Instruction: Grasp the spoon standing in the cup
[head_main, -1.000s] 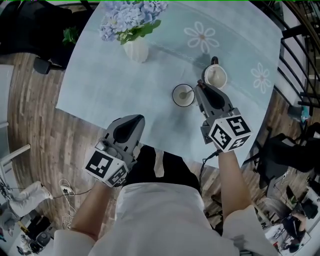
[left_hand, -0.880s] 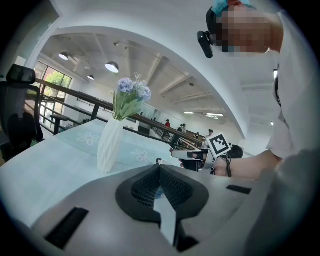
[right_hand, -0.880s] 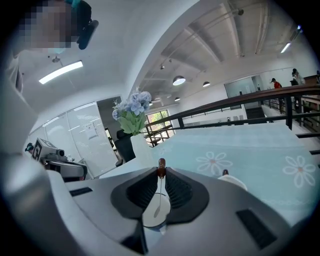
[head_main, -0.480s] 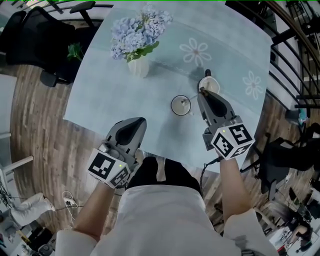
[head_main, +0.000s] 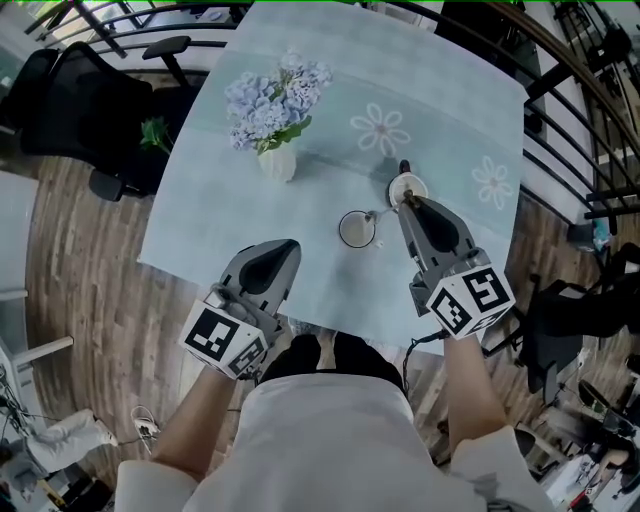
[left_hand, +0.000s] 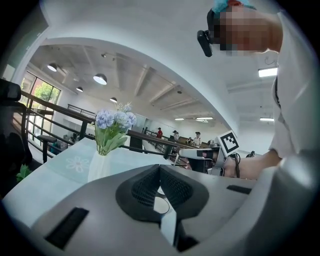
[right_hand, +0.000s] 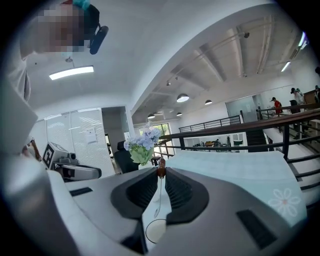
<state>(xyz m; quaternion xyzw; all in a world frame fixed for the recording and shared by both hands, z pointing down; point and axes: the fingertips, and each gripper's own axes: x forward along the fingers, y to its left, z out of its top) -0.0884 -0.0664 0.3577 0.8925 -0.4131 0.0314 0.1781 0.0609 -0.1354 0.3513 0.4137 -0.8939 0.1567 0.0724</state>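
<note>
A: Where's the spoon (right_hand: 161, 170)?

B: In the right gripper (head_main: 404, 197). In the right gripper view the jaws stand close together and pinch the spoon's brown tip right at their ends. The thin shaft hangs down between the pads, with a narrow gap on each side.

A: And the cup (head_main: 356, 229)?

B: On the counter (head_main: 230, 225), upright, just left of the right gripper's tips in the head view. A thin pale line runs from it toward those tips. In the right gripper view a round rim shows through the gap under the jaws, right below the spoon's lower end. I cannot tell whether that end sits inside the rim or just above it.

A: Anything else nearby?

B: The other cup (head_main: 408, 186), white, lies partly under the right gripper's tips in the head view. It has a dark piece at its far side that I can't make out.

A: The left gripper (head_main: 284, 247)?

B: Its jaws are pressed together at the tips with nothing between them. It is above the near edge of the counter, well apart from both cups.

A: The rest of the counter?

B: It is pale blue with daisy prints. A white vase (head_main: 277, 163) of blue flowers (head_main: 272, 98) stands upright at the far left, well away from the cups.
</note>
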